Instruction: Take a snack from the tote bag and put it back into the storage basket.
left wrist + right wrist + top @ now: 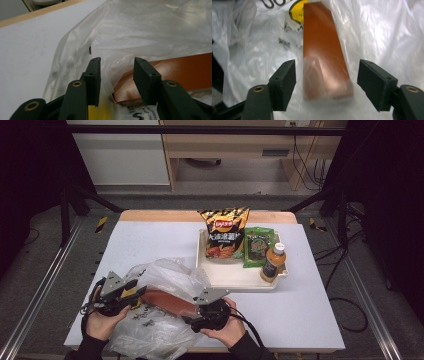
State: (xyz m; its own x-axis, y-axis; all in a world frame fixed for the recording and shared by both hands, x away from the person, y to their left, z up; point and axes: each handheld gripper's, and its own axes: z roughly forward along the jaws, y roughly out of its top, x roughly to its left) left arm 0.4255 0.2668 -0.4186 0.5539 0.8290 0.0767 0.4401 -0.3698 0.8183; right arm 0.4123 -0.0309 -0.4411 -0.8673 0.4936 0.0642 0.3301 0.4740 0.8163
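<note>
Bagging step: orange box (324, 62) sits inside the plastic bag (165, 277), lying between the right gripper (327, 82) jaws, untouched. Left gripper (117, 75) gapes too, bag film and box corner just ahead. Next, I reckon: fetch an item from the tray (235, 279).

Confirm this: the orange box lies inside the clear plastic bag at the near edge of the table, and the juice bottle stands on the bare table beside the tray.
One thing is off. In the high view the juice bottle stands on the white tray, at its right front corner, not on the bare table. The rest holds: the orange box lies in the clear plastic bag at the near edge.
</note>
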